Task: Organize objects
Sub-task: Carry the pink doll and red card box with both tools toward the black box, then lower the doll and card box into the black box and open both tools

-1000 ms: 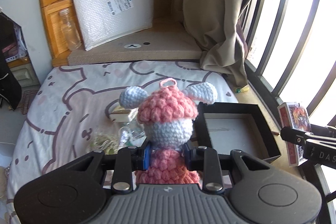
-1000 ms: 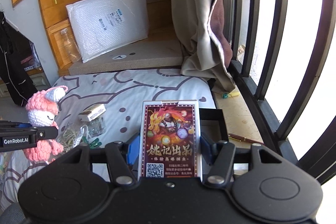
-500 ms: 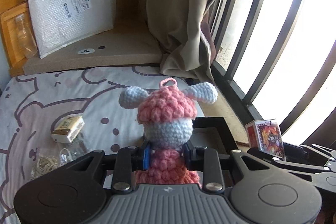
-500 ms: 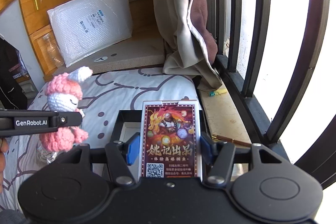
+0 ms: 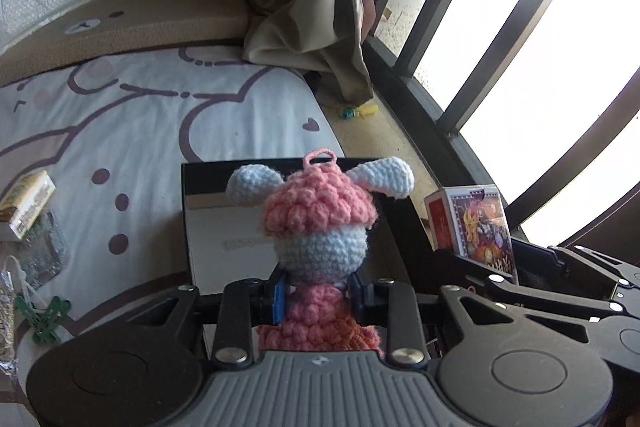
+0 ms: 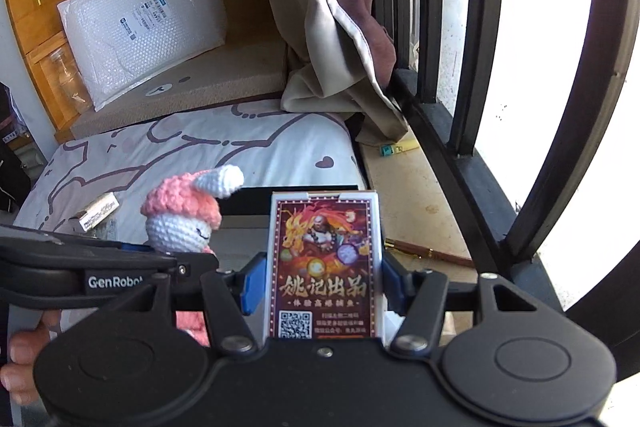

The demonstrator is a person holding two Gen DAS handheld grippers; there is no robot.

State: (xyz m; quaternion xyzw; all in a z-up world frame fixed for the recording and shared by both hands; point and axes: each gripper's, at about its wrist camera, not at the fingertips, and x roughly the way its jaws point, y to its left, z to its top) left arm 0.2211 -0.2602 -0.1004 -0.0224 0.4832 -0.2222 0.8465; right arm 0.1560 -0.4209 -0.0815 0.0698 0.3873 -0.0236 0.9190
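On the bed point(image 5: 132, 115): one black tray point(image 5: 188, 227), one crocheted doll point(image 5: 320, 223), one card box point(image 6: 324, 267).

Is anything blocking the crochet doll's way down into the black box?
Nothing visible does. The doll, clamped in the left hand-held gripper, hangs over the black box, whose visible floor is bare. The card pack, held by the right hand-held gripper, sits off to the side.

Pink-white crochet doll point(image 5: 316, 223); black tray point(image 5: 188, 195).

Cartoon-print bed point(image 5: 160, 123) — black box point(image 5: 188, 195), small carton point(image 5: 26, 205), green clip point(image 5: 46, 317), clear bags point(image 5: 40, 251)
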